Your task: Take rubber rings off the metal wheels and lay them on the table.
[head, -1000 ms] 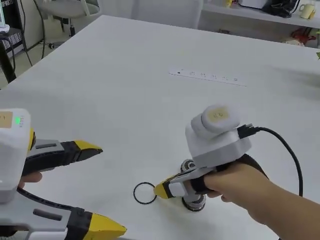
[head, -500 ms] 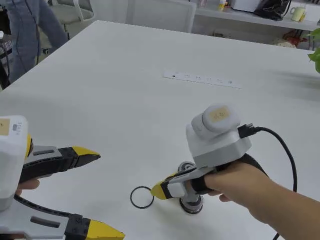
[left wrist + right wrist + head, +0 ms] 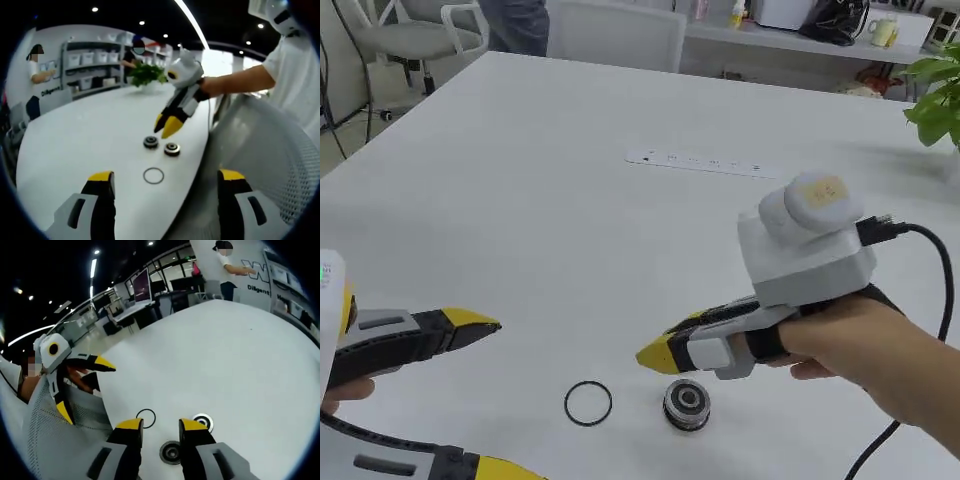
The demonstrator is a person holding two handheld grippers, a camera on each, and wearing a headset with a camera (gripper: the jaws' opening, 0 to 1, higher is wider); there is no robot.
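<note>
The white wall (image 3: 260, 275) carries lettering — "Diligent" under a big "W".

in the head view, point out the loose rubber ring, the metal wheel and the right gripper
rubber ring (image 3: 566, 404), head view, left side of its band
metal wheel (image 3: 687, 403), head view, its centre hub
right gripper (image 3: 653, 355), head view, yellow jaw tips

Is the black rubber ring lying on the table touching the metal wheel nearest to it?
Apart. The head view shows a strip of bare table between the rubber ring and the metal wheel; the left gripper view shows a gap too.
</note>
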